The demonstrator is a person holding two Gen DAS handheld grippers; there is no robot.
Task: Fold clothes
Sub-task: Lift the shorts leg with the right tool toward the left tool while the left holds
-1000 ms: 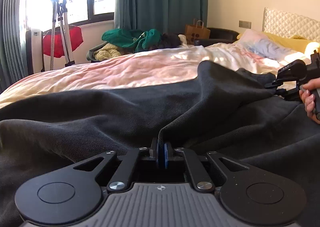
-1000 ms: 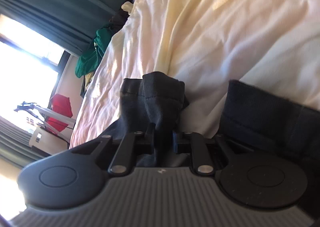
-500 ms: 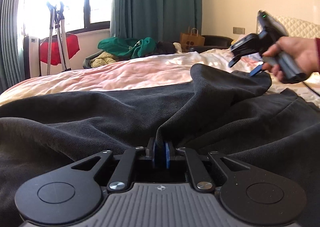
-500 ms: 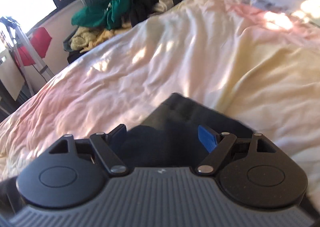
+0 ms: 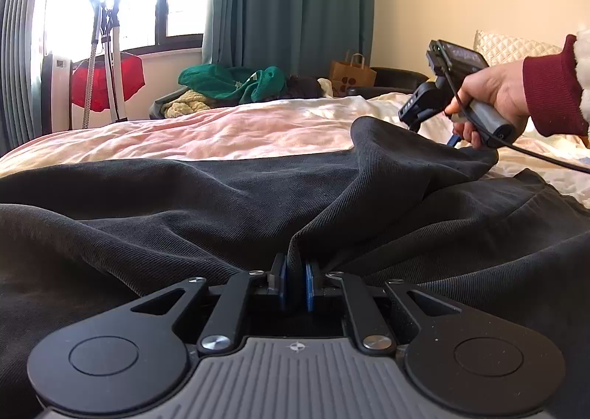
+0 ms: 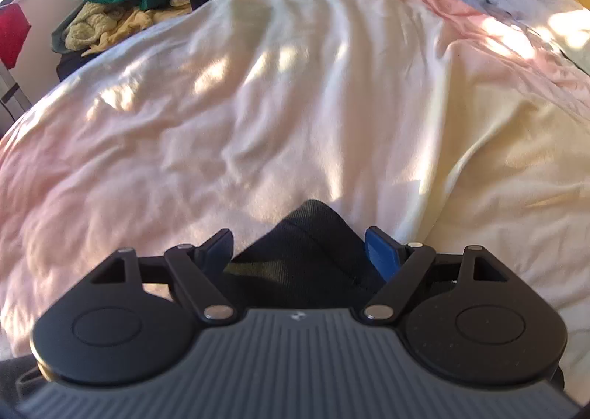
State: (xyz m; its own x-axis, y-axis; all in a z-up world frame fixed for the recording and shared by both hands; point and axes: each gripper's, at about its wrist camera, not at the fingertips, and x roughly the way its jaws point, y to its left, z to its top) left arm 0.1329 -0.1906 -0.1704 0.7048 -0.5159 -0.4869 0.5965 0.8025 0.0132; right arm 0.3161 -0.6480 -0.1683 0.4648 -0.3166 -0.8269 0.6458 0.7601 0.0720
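Left gripper [image 5: 295,286]: black linkage arms, silver screws, blue pads, ribbed grey body. Right gripper [image 6: 300,247]: same build; black cable [image 5: 545,157] trails. Dark red ribbed cuff [image 5: 553,87] on wrist

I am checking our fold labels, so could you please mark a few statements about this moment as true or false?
1. The left tool is shut on the dark garment. True.
2. The right tool is clamped on the garment. False: its fingers are apart, with a garment corner lying between them.
3. The garment lies on a wooden table. False: it lies on the pale bedcover.
4. A brown paper bag stands beyond the bed. True.
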